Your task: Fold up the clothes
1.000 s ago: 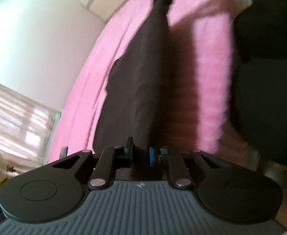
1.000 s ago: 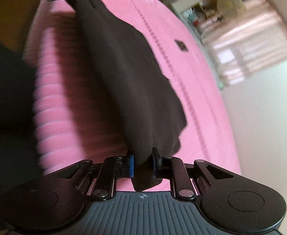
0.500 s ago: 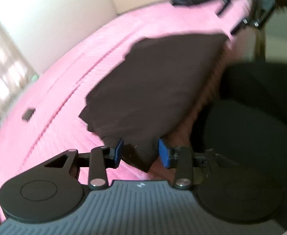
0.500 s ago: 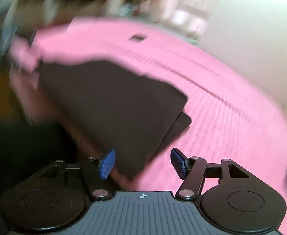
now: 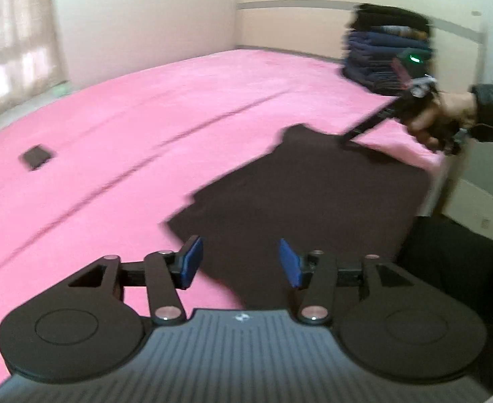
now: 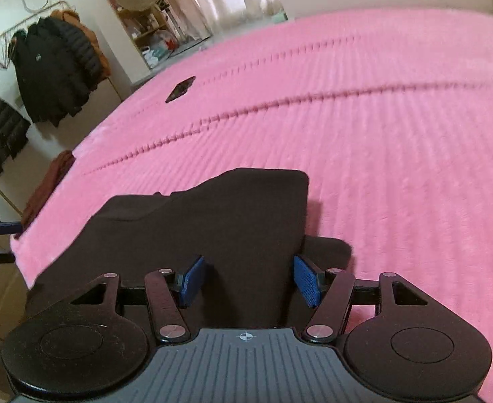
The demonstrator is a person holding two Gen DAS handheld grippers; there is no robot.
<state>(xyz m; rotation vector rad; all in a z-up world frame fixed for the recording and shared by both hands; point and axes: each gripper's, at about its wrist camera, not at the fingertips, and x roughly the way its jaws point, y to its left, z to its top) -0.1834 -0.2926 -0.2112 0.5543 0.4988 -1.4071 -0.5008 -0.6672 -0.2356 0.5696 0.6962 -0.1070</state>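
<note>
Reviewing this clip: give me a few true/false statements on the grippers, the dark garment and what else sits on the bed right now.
1. The left gripper is clamped on the dark garment. False: its jaws stand apart, holding nothing.
2. The right gripper is open. True.
3. The dark garment lies on the pink bedspread. True.
4. The garment is spread across the middle of the bed. False: it lies near the bed's edge.
5. A stack of folded clothes sits at the far end of the bed. True.
6. A small dark flat object rests on the garment. False: it lies apart, on bare bedspread.
</note>
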